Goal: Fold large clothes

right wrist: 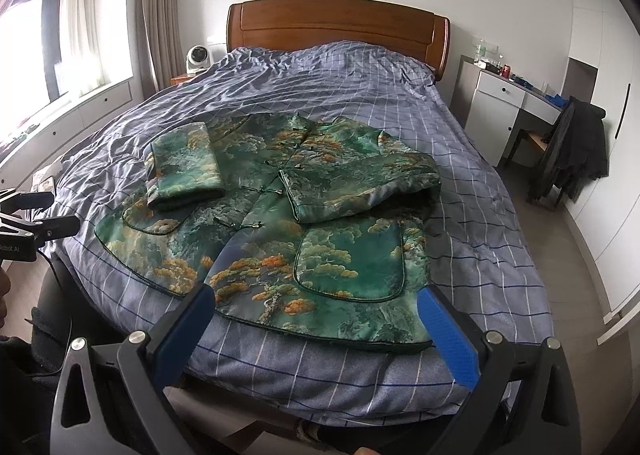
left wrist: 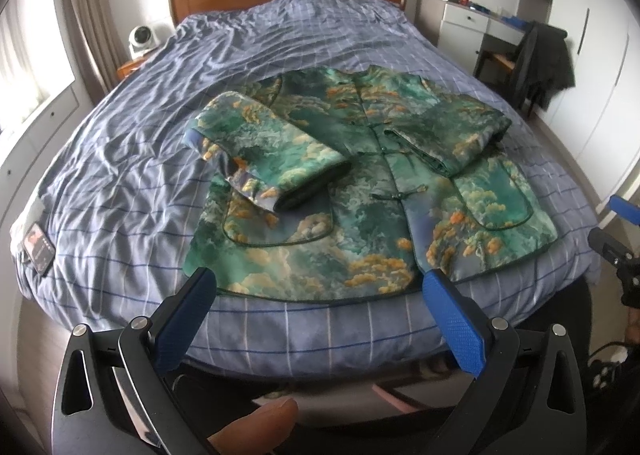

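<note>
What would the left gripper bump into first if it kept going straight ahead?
Probably the bottom hem of the green jacket on the bed. The open left gripper points right at it, though depth is hard to judge.

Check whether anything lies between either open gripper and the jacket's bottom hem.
Nothing visible does. The left gripper and right gripper are both open just short of the jacket hem, with only bare bedcover between.

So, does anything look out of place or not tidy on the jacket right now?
Slightly. The jacket lies flat on the bed, both sleeves folded inward, but unevenly: the left sleeve sits near the edge, while the right sleeve bulges at its fold. Both grippers are open.
</note>
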### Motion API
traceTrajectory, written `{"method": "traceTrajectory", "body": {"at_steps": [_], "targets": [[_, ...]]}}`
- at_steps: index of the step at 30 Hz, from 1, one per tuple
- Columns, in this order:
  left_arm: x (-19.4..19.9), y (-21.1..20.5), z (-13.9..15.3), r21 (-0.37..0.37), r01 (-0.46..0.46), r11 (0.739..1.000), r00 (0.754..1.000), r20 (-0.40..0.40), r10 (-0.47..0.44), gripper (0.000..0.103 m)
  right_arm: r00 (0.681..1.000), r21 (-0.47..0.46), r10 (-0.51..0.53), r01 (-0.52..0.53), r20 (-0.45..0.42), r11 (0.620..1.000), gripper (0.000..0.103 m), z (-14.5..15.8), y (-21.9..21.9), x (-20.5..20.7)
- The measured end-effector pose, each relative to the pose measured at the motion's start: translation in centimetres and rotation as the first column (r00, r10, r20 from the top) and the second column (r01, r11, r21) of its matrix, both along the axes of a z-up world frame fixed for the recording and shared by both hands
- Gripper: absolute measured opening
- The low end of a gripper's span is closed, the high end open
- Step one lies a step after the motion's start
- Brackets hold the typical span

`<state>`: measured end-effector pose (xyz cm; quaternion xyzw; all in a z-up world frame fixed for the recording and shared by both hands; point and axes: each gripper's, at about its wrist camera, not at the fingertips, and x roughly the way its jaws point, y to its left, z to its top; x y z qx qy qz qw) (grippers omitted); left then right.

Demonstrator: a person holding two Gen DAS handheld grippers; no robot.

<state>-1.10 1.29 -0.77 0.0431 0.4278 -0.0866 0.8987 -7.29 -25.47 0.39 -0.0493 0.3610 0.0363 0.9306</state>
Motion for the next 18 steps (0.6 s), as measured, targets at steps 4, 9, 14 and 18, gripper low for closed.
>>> {"method": "traceTrajectory", "body": {"at_steps": [4,9,14,18], "targets": [[0.17,0.19,-0.37,-0.009,-0.002,1.000,1.000,-0.015,0.002,0.103,1.000,0.002,-0.012,0.012,0.003,1.000,0.103,0.05,-0.22,-0.02],[0.23,0.32,-0.57,-0.015,-0.002,1.000,1.000,-0.027,0.002,0.103,1.000,0.000,-0.026,0.026,0.005,1.000,0.103,0.05,-0.40,-0.15],[0.26,0.40,-0.49,-0.015,-0.003,1.000,1.000,-0.026,0.003,0.102,0.999,0.000,-0.034,0.034,0.008,0.999,0.103,0.04,-0.55,-0.04],[0.26,0.42,-0.47,-0.014,-0.002,1.000,1.000,-0.026,0.002,0.102,0.999,0.005,-0.041,0.041,0.011,0.999,0.103,0.16,-0.49,-0.54]]}}
